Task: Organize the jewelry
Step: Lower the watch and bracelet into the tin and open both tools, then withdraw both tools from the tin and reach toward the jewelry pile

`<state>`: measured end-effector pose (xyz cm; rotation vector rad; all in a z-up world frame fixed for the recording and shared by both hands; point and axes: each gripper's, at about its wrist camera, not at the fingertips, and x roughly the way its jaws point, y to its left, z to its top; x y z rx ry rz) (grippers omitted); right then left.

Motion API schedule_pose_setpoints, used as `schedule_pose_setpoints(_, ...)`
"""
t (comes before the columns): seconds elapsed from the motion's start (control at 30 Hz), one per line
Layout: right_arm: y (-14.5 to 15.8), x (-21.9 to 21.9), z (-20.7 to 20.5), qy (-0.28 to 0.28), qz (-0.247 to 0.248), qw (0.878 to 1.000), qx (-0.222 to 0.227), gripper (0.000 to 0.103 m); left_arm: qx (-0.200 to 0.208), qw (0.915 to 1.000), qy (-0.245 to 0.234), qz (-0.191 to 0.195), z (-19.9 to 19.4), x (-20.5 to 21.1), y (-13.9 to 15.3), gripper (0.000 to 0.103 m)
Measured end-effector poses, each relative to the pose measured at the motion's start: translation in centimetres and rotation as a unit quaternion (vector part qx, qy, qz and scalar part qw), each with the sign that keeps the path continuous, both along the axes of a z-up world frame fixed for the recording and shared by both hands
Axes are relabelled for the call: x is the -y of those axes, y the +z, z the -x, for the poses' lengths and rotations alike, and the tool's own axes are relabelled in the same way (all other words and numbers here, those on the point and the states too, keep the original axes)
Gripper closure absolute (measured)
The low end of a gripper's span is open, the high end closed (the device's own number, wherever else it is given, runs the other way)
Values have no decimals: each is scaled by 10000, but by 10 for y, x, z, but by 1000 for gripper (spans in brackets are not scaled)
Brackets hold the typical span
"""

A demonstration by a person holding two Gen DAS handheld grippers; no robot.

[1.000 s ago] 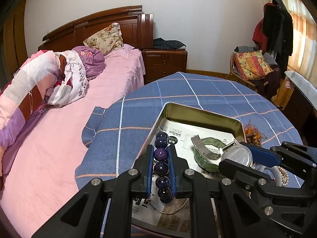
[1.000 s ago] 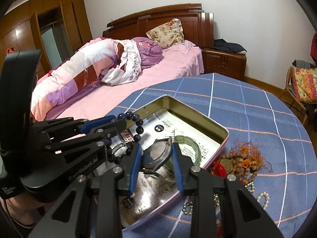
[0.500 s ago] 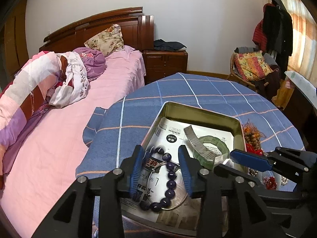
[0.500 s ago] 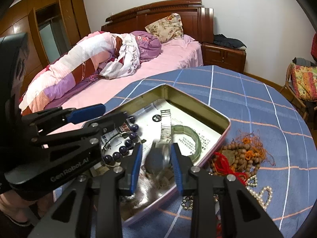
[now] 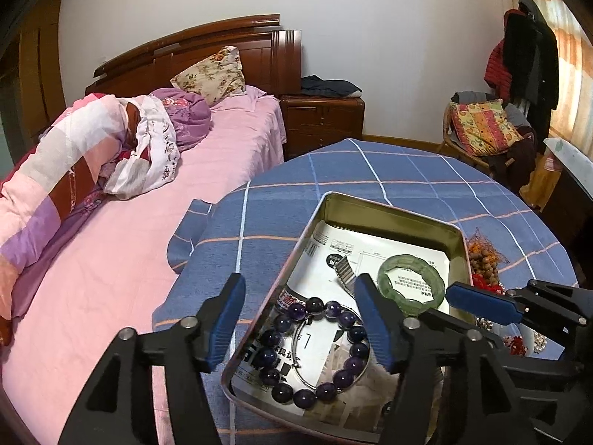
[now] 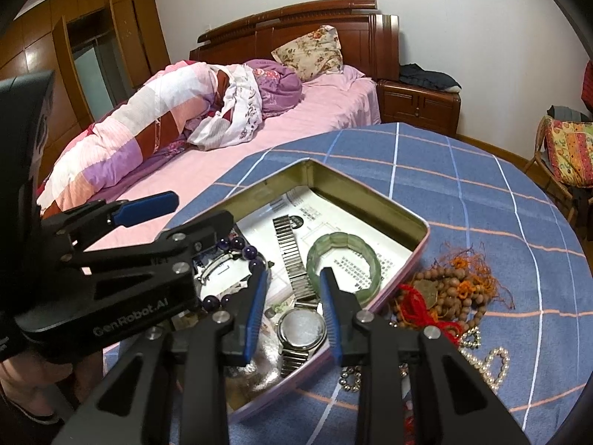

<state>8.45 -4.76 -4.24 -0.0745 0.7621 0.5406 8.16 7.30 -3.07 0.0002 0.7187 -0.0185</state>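
Observation:
A metal tin point(image 5: 389, 209) point(image 6: 370, 196) lined with printed paper sits on the blue checked table. In it lie a dark purple bead bracelet point(image 5: 315, 348) point(image 6: 241, 250), a thin silver bangle point(image 5: 300, 363), a green jade bangle point(image 5: 411, 278) point(image 6: 343, 256) and a metal wristwatch point(image 6: 302, 328). My left gripper point(image 5: 300, 296) is open and empty above the bead bracelet. My right gripper point(image 6: 294, 280) is open and empty just above the watch.
Beside the tin's right side lie wooden prayer beads with orange and red cord point(image 6: 444, 293) and a pearl strand point(image 6: 489, 363). A pink bed point(image 5: 129, 244) lies close to the left of the table. A chair with a cushion point(image 5: 485, 126) stands at the back right.
My left gripper opened and let the purple bead bracelet drop into the tin. My right gripper opened and released the watch into the tin. Both grippers pulled back a little.

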Motion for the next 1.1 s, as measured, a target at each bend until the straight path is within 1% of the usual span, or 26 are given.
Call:
schedule_pose_setpoints(0.1,0,0,0,-25,5,10000,20,67,14,10000,28,-1,0,-1,0,37)
schedule_pose_setpoints(0.27,0,3,1,-50,-39,10000,13,56,0,9999,118,-35,0,-4,-1,35)
schedule_pose_setpoints(0.33,0,3,1,-51,-23,10000,21,53,-18,9999,158,-44,0,-5,-1,33)
schedule_pose_setpoints(0.47,1,5,3,-68,-33,10000,40,43,-49,9998,202,-36,2,-7,-2,31)
schedule_pose_setpoints(0.63,4,10,9,-138,-29,9998,133,42,-46,9998,201,-75,4,-4,-2,28)
schedule_pose_setpoints(0.8,4,15,9,-220,-58,9997,103,39,-1,9996,263,-77,6,-6,-1,26)
schedule_pose_setpoints(0.97,5,19,9,-259,-84,9996,111,39,154,9987,465,-130,11,-15,3,26)
schedule_pose_setpoints(1.1,5,21,8,-296,-88,9995,112,38,127,9978,648,-77,10,-26,2,25)
